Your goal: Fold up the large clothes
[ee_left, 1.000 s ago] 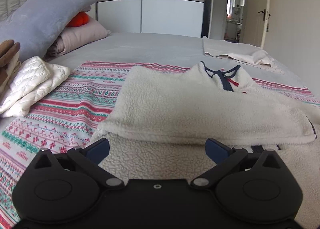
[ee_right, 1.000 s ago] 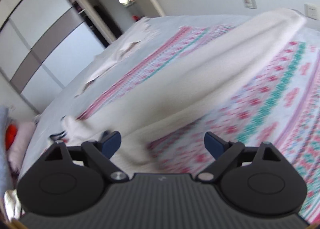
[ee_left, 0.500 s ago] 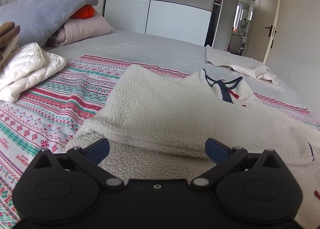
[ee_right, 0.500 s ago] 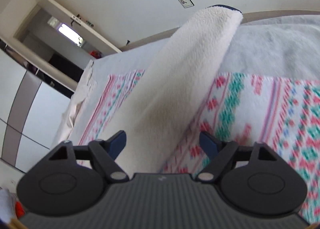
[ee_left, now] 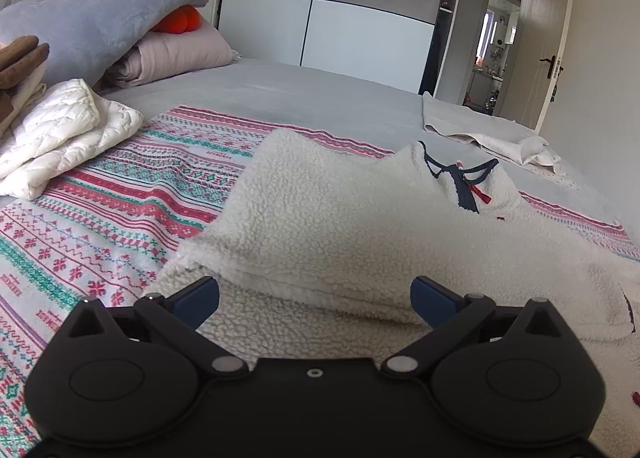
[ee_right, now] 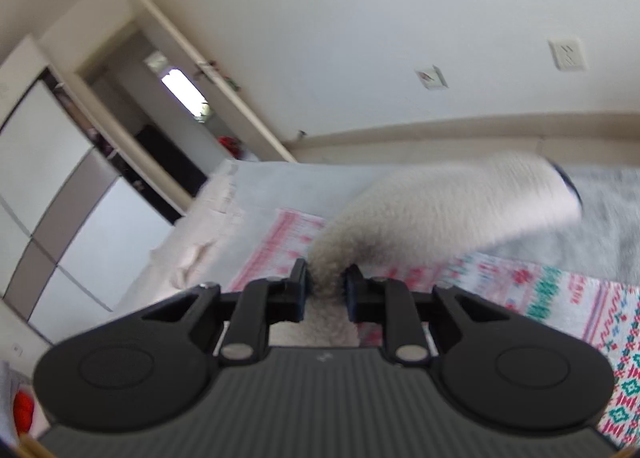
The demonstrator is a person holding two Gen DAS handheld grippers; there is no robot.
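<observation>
Right gripper (ee_right: 326, 284): jaws have just been closing and now pinch a fleece sleeve (ee_right: 440, 210), which trails up toward the upper right of that view, blurred.
Left gripper (ee_left: 316, 294): jaws spread wide, nothing between the pads, hovering low over the fleece (ee_left: 340, 210).
Fleece: cream, lying across the middle of the left view on a patterned blanket (ee_left: 120, 210), one side folded over, navy collar toward the right.
Blanket: spread on a grey bed (ee_left: 300, 98).
Far left: folded white quilt (ee_left: 64, 134), pillows (ee_left: 104, 10) behind it.
Background: wardrobe (ee_left: 360, 18), open door (ee_left: 556, 50) at upper right.
</observation>
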